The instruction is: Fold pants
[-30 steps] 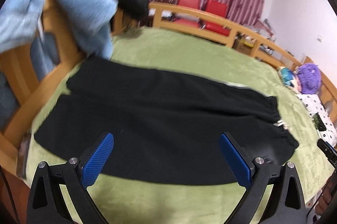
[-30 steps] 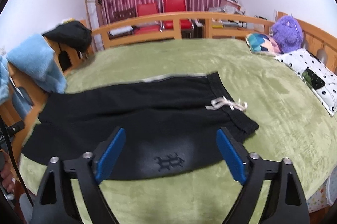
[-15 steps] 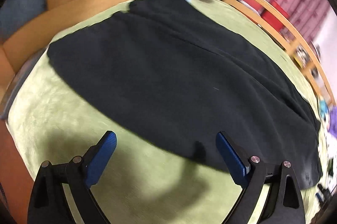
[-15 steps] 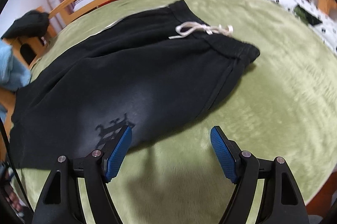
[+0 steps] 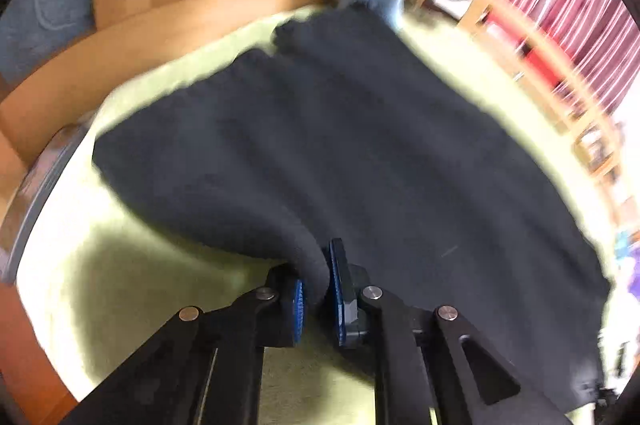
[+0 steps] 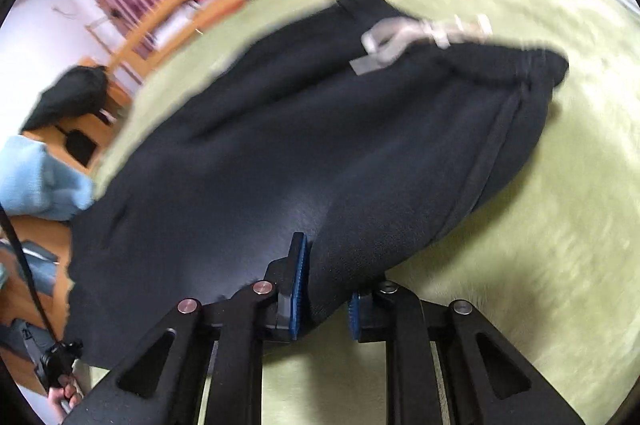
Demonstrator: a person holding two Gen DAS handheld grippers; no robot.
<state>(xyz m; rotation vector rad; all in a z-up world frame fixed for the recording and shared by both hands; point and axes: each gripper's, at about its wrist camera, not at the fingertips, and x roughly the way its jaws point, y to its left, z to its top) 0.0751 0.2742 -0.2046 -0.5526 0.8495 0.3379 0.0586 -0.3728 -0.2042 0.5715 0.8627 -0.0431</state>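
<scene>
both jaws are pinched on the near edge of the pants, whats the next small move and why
Probably lift both grippers together and carry the near edge toward the far edge. The left gripper and right gripper have just closed on the pants, which lie flat on the green blanket.

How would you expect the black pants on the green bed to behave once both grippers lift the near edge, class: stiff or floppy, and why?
Probably floppy: the black pants bunch into a soft fold between the left gripper, whose jaws have just closed on them. They likely sag between grips, since the right gripper pinches a similar puckered ridge. The drawstring may dangle loose.
</scene>
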